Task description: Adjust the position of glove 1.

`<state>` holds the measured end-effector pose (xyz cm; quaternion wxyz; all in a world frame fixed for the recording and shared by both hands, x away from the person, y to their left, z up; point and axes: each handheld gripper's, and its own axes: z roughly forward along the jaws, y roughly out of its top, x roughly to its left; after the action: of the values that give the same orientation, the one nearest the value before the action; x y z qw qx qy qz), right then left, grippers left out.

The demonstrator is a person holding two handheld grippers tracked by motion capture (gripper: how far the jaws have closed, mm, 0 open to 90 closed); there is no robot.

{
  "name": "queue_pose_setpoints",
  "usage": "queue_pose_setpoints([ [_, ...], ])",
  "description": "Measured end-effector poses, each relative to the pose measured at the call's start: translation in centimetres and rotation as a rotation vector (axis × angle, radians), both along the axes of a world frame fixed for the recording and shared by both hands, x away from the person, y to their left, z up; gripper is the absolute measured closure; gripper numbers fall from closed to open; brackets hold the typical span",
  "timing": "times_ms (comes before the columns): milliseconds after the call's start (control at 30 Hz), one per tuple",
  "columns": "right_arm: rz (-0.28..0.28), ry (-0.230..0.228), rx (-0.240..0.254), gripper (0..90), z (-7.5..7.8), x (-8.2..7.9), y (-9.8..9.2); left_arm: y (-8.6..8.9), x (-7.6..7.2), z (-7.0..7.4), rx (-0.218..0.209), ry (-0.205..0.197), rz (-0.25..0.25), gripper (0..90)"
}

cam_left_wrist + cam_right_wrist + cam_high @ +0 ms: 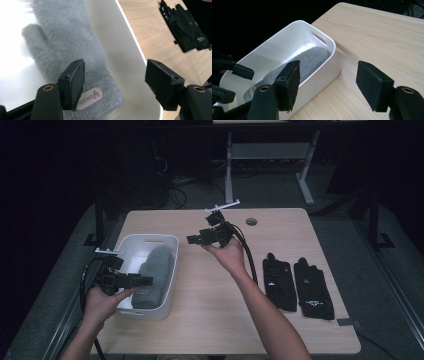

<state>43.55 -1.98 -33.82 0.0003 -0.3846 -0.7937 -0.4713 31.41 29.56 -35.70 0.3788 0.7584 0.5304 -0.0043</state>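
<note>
High view shows a white bin [148,245] near the table's [210,310] left edge, long side running front to back, with a slot handle in its far wall. Inside it lies one grey fuzzy mitten [155,277], stretched along the bin's right wall, cuff toward the front. Left gripper view shows the mitten [65,42] as thick and fleecy, thumb sticking out to one side, with a small pale label patch near the cuff.

Over the bin's front left corner, the left gripper [131,281] is held in the left hand [102,304], its jaws spread wide and empty; in its own view they stand above the mitten's cuff without touching it.

Toward the table's middle, nearer the far edge, the right hand [231,254] holds the right gripper [196,239] up off the surface, pointed left at the bin. Its jaws are also wide apart, holding nothing.

Near the right edge, a pair of black gloves [299,282] lies flat side by side, fingers pointing to the far edge.
</note>
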Motion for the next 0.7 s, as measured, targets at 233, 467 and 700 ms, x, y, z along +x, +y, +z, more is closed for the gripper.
queue_pose_setpoints([
  [233, -0.024, 0.005, 0.003, 33.9, -0.1, -0.2, -1.8, -1.0, 0.1, 0.5, -0.013, -0.025, -0.015, 31.8],
  [467, -0.043, 0.009, 0.002, 33.2, -0.1, -0.3, -3.8, -2.5, 0.3, 1.1, -0.018, -0.047, -0.044, 31.1],
  [700, -0.059, 0.015, -0.006, 31.6, -0.2, -0.6, -5.3, -3.9, 0.3, 1.8, -0.023, -0.067, -0.067, 29.6],
])
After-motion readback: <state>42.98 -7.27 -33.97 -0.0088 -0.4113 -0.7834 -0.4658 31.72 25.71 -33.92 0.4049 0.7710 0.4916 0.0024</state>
